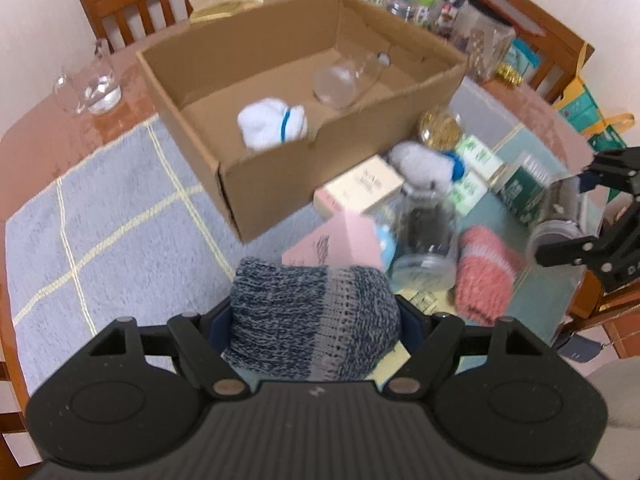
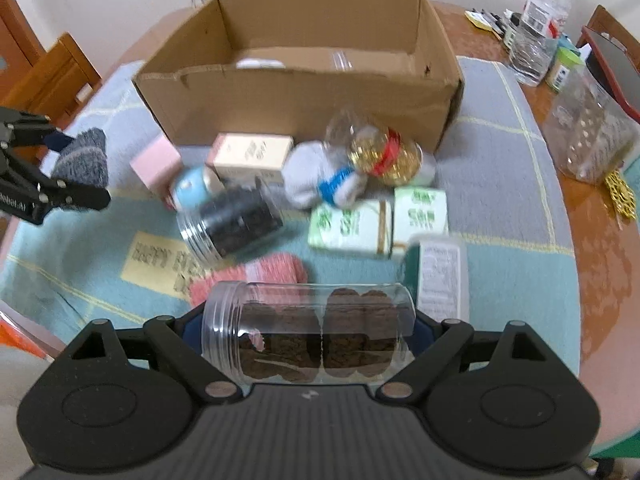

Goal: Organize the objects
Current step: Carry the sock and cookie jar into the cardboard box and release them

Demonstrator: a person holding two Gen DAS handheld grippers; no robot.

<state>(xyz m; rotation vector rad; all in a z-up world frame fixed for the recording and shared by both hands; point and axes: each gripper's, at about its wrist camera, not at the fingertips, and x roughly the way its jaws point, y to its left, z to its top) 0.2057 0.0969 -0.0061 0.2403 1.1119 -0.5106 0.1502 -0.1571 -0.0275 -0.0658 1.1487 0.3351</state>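
Note:
My left gripper [image 1: 316, 316] is shut on a rolled blue-grey knit sock [image 1: 304, 312], held above the blue checked cloth [image 1: 100, 220]; in the right wrist view that sock [image 2: 82, 158] and the left gripper [image 2: 68, 164] sit at the left edge. My right gripper [image 2: 308, 328] is shut on a clear jar of brown cookies [image 2: 312, 332], lying sideways between the pads. The open cardboard box [image 1: 272, 184] stands beyond, with a white sock roll [image 1: 272, 126] and a clear glass jar [image 1: 340, 80] inside. The right gripper [image 1: 576, 216] shows at the right edge.
Between grippers and box lie a pink box [image 2: 156, 164], a cream box [image 2: 252, 152], a jar of dark contents [image 2: 236, 220], a pink knit sock [image 2: 276, 272], a white-and-blue sock [image 2: 320, 180], a gold-filled jar [image 2: 380, 152] and green boxes [image 2: 380, 220]. A water bottle [image 2: 540, 20] stands far right.

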